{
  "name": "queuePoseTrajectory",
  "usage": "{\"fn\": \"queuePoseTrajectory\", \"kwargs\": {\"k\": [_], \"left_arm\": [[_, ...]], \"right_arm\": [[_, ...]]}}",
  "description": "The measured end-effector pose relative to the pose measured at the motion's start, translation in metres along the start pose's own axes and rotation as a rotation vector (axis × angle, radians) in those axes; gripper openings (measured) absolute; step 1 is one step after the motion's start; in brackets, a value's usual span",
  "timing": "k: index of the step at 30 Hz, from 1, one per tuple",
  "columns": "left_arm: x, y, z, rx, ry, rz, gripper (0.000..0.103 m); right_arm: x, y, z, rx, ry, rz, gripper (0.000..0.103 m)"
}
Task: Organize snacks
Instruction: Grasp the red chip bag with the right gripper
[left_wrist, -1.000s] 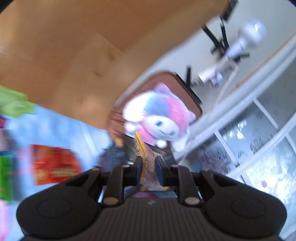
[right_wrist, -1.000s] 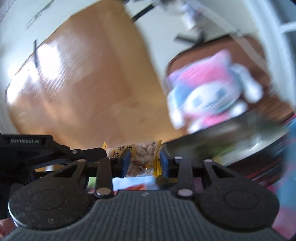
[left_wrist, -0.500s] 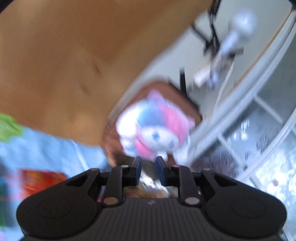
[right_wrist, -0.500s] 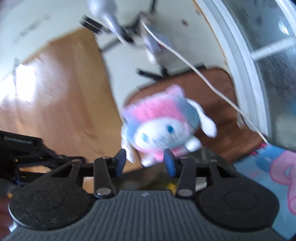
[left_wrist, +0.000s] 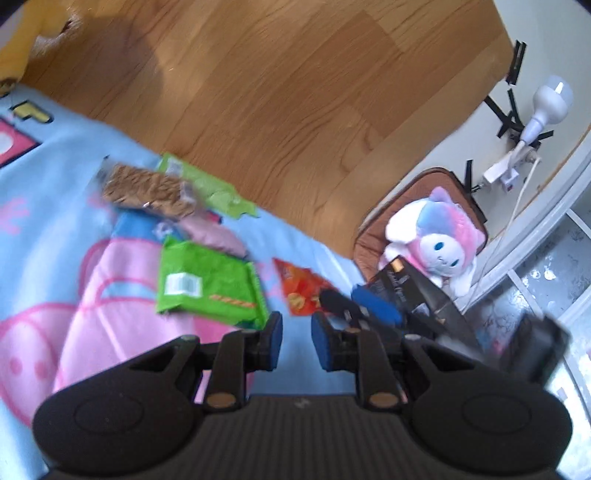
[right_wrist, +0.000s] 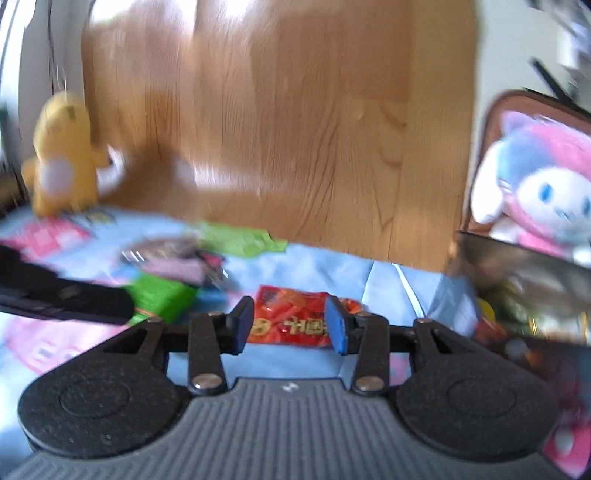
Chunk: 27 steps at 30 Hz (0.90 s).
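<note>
Several snack packs lie on a blue and pink cartoon blanket (left_wrist: 55, 236). A red pack (left_wrist: 301, 290) lies just ahead of my left gripper (left_wrist: 296, 341), which is open and empty above the blanket. A green pack (left_wrist: 207, 284), a brown nut pack (left_wrist: 147, 190) and a pink pack (left_wrist: 214, 236) lie to its left. In the right wrist view my right gripper (right_wrist: 290, 326) is open and empty, with the red pack (right_wrist: 291, 317) right beyond its fingertips. A black box (left_wrist: 417, 295) stands at the right and shows blurred in the right wrist view (right_wrist: 524, 280).
A pink and white plush toy (left_wrist: 439, 243) sits on a brown cushion (left_wrist: 373, 236) behind the box. A yellow plush (right_wrist: 62, 155) stands at the blanket's far left. Wooden floor (left_wrist: 277, 92) lies beyond. A lamp and cables (left_wrist: 528, 122) stand by the window wall.
Both grippers let go of the yellow peanut pack they held a second ago, then swung away from the box and plush toward the blanket. Both now stand open and empty.
</note>
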<state>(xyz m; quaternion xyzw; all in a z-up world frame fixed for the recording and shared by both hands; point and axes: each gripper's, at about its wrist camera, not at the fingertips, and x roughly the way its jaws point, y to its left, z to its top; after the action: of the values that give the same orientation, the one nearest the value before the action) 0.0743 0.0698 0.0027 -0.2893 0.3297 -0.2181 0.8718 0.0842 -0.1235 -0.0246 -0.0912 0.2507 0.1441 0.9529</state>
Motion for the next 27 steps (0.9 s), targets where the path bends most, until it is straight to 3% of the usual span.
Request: {"fn": "queuePoseTrajectory", "kwargs": {"k": [2,5,7,10,16,21,24,27], "left_arm": [[0.002,0.009,-0.003,-0.026,0.003,-0.011,0.017],[0.005,0.013,-0.008,-0.010,0.010,-0.017,0.017],[0.004,0.014,-0.009,-0.002,0.012,-0.021,0.017],[0.001,0.016,-0.008,-0.012,0.003,-0.046,0.017],[-0.002,0.017,-0.007,-0.021,0.002,-0.063,0.017],[0.002,0.000,-0.015,0.027,0.066,-0.102,0.018],[-0.003,-0.016,-0.027,0.064,0.113,-0.128,0.022],[-0.011,-0.027,-0.045,0.068,0.184,-0.155,0.028]], "right_arm": [[0.023,-0.003,0.011,0.000,0.054,-0.009,0.055],[0.057,-0.026,0.027,0.120,0.155,-0.004,0.063],[0.076,-0.039,0.023,0.183,0.226,0.002,0.075],[0.069,-0.038,0.021,0.175,0.239,0.022,0.074],[-0.002,-0.016,-0.010,0.102,0.201,0.105,0.070],[-0.080,-0.004,-0.050,0.102,0.150,0.146,0.070],[-0.115,-0.032,-0.072,0.287,0.072,0.238,0.072],[-0.145,-0.066,-0.091,0.450,0.012,0.225,0.075]]}}
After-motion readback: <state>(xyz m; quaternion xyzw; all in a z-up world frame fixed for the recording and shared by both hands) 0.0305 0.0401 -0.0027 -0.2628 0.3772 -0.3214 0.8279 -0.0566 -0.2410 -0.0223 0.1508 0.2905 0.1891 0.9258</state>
